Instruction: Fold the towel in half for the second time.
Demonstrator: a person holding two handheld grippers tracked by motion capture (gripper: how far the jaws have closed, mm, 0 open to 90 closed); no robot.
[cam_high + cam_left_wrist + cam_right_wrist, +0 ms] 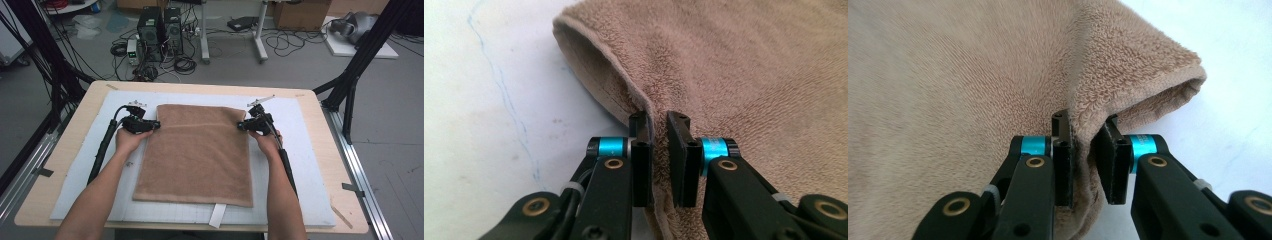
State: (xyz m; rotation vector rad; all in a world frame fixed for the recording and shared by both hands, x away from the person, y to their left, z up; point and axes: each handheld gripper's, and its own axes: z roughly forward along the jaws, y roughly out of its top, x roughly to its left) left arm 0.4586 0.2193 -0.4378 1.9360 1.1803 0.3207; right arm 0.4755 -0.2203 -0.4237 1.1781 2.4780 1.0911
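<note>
Lying flat in the centre of the high view, the brown towel (197,152) covers the middle of a white mat (300,150) on the wooden table (75,125). The left gripper (154,125) sits at the towel's left edge, in the upper left part of the cloth, and the right gripper (242,125) sits at its right edge, level with the other. The left hand (130,140) and the right hand (266,142) come up from the bottom of the frame.

Seen in the left gripper view, the left gripper (659,135) rises from the bottom centre, its jaws pinched on the towel's hemmed edge (644,105), with a narrow gap left between them. The towel (749,70) fills the upper right, and its edge lifts off the mat (484,100) at the upper left.

Seen in the right gripper view, the right gripper (1088,135) clamps a raised fold of towel (948,85) between its jaws at bottom centre. The fold (1148,75) arches to the upper right above the mat (1228,75).
</note>
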